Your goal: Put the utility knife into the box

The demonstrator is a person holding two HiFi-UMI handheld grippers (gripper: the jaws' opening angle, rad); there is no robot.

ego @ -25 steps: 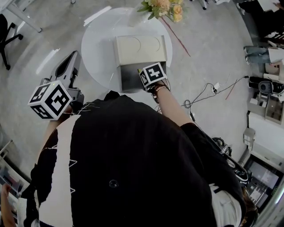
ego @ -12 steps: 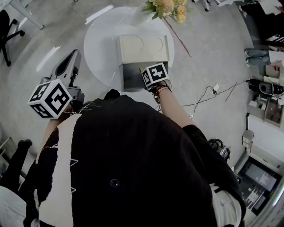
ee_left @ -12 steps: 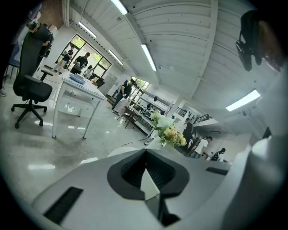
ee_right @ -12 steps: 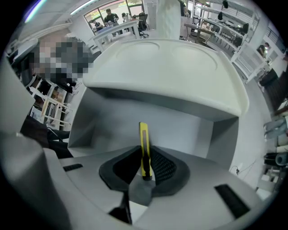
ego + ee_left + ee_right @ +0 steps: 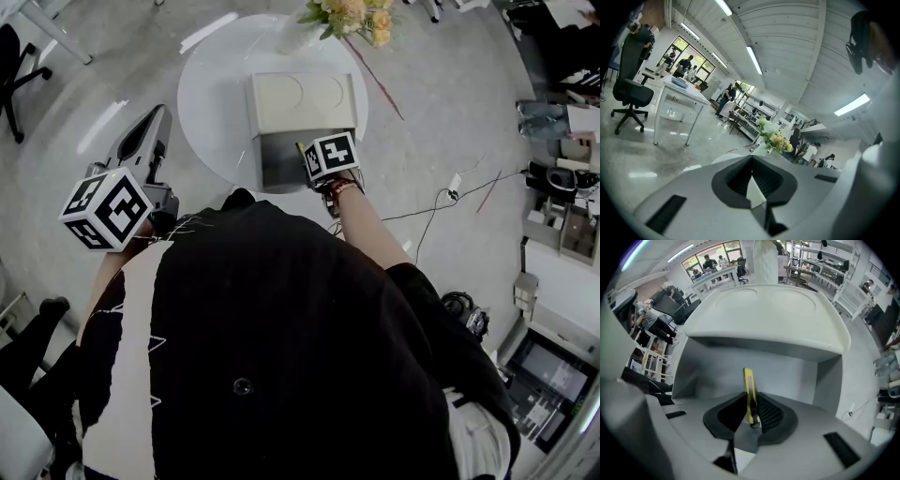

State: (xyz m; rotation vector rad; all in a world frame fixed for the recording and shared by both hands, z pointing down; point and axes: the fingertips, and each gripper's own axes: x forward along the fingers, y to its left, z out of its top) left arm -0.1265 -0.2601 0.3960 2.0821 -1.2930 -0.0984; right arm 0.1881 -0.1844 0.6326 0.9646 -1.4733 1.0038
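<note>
Grey floor (image 5: 450, 112) rings the round white table (image 5: 211, 94), whose middle carries the open box (image 5: 281, 161); the yellow utility knife (image 5: 748, 380) sits clamped in the right gripper (image 5: 750, 409), pointing into the box's grey hollow from its near right corner. That gripper has scarcely shifted over the last second, so the release looks still to come. Box walls flank the blade, with the tipped-back lid (image 5: 300, 101) beyond; the left gripper (image 5: 751, 176), jaws together on nothing, hangs well off the table's left edge.

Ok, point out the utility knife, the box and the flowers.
utility knife (image 5: 749, 392): right gripper view, middle of its yellow body.
box (image 5: 300, 101): head view, on its open lid.
flowers (image 5: 775, 137): left gripper view, on the pale blooms.
</note>
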